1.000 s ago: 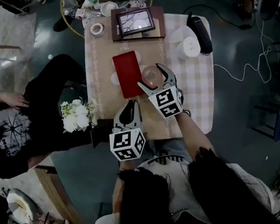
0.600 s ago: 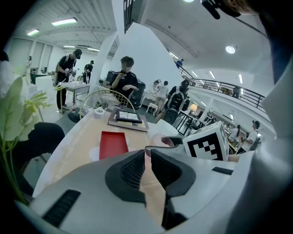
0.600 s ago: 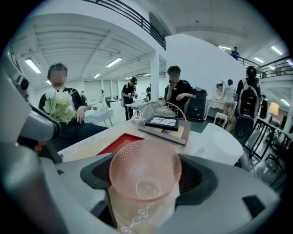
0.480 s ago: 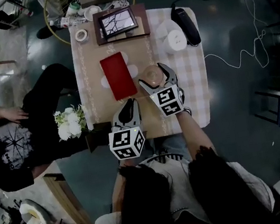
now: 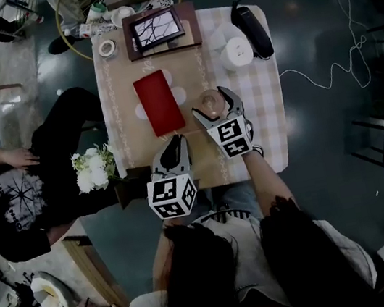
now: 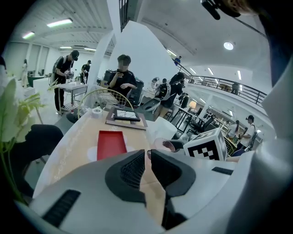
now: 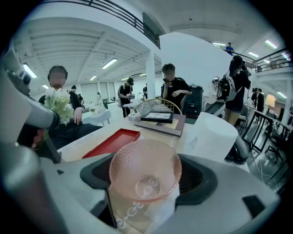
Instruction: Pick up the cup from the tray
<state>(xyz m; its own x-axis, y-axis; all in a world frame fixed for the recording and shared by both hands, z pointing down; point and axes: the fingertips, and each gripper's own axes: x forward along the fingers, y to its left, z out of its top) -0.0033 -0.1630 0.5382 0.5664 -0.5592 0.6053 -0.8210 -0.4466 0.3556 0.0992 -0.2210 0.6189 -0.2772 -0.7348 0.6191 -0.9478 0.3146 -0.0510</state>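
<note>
Cup (image 7: pixel 145 171): pink, translucent, dimpled glass. It sits between the 2 jaws of your right tool (image 5: pixel 210 105), which pinch it on both sides. Its mouth is turned toward that tool's camera. The cup is off the red tray (image 5: pixel 156 104), near it on your right, over the surface (image 5: pixel 125 87). No view shows whether its base touches the surface.

Right arm: your bare forearm (image 5: pixel 264 180) reaches forward from your body. The tool points away from you, angled slightly left.

Left arm: held close to your body. Your left tool (image 6: pixel 147 159) hovers at the near edge of the surface. Its jaws are pressed together with nothing between them, aimed toward the tray.

Markings: each tool carries 1 cube (image 5: pixel 172 195) with black-and-white square markers. The white graphic on the seated person's dark shirt (image 5: pixel 14 194) is too small to read.

Hidden or unclear:
- In the head view, the 2 cubes cover both of your hands.
- In the left gripper view, the right tool's cube and jaw block most of the cup; only part of its rim shows.
- The framed picture (image 5: pixel 157 29) at the far end shows a branching pattern, with detail too fine to make out.
- The black device (image 5: pixel 251 27) at the far right corner cannot be identified.
</note>
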